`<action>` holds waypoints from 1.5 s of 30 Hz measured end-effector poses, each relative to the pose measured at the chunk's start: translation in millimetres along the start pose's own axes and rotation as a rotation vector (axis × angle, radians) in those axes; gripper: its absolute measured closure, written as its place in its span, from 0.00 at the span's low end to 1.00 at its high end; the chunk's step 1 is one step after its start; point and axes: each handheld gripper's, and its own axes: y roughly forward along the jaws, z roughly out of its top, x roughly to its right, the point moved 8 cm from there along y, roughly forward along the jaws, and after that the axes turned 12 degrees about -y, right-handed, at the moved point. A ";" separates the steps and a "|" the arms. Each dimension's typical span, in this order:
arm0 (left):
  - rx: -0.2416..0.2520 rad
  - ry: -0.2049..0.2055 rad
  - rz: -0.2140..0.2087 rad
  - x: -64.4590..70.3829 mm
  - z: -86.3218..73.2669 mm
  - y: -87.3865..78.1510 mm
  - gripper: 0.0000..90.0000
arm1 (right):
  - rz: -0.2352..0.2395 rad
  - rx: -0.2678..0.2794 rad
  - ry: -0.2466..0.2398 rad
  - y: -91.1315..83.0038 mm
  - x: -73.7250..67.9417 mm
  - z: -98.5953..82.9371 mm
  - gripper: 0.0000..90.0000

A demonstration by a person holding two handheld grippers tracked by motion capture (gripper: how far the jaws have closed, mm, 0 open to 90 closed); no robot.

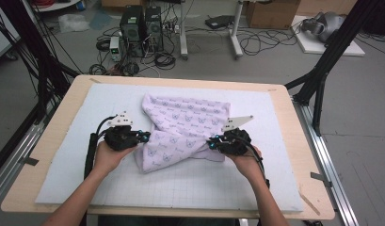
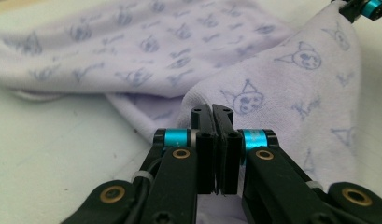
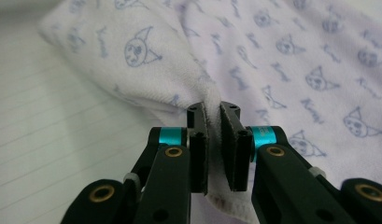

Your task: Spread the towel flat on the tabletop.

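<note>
While both grippers' jaws clamp the towel (image 1: 183, 129), the mat (image 1: 110, 101) lies bare around.

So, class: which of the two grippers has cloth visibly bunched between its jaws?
The right gripper: a fold of the lilac cloth runs down between its jaws. The left gripper has its jaws pressed together at the cloth's edge.

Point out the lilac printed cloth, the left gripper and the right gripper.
lilac printed cloth (image 1: 188, 117): high view, on its flat upper middle.
left gripper (image 2: 212, 112): left gripper view, midway between its fingertips, shut on a cloth edge.
right gripper (image 3: 213, 111): right gripper view, midway between its fingertips, clamping a cloth fold.
</note>
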 end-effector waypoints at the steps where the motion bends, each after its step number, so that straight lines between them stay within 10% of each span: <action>1: -0.016 -0.011 0.014 -5.8 -2.6 6.0 0.98 | 0.000 -0.018 0.016 6.9 4.9 -4.0 0.92; 6: -0.057 -0.023 0.025 -14.1 -9.4 21.7 0.97 | 0.032 -0.116 0.077 37.7 15.3 -25.5 0.90; 14: 0.013 -0.016 -0.008 -5.5 -0.5 -12.7 0.76 | -0.033 -0.008 0.038 9.3 10.5 -7.7 0.72; 22: 0.015 0.049 -0.044 16.2 -20.1 -41.6 0.61 | -0.059 0.088 -0.043 -20.4 -24.4 0.8 0.68; 31: -0.118 0.115 -0.115 40.9 -57.5 -15.6 0.57 | 0.064 0.020 -0.130 28.3 -67.2 -0.8 0.71; 39: -0.154 0.123 -0.124 42.8 -59.2 8.2 0.85 | 0.024 -0.022 -0.141 65.0 -60.8 4.3 0.72; 45: -0.111 0.121 -0.114 44.6 -51.6 -2.1 0.93 | -0.001 -0.016 -0.150 68.3 -54.2 7.6 0.94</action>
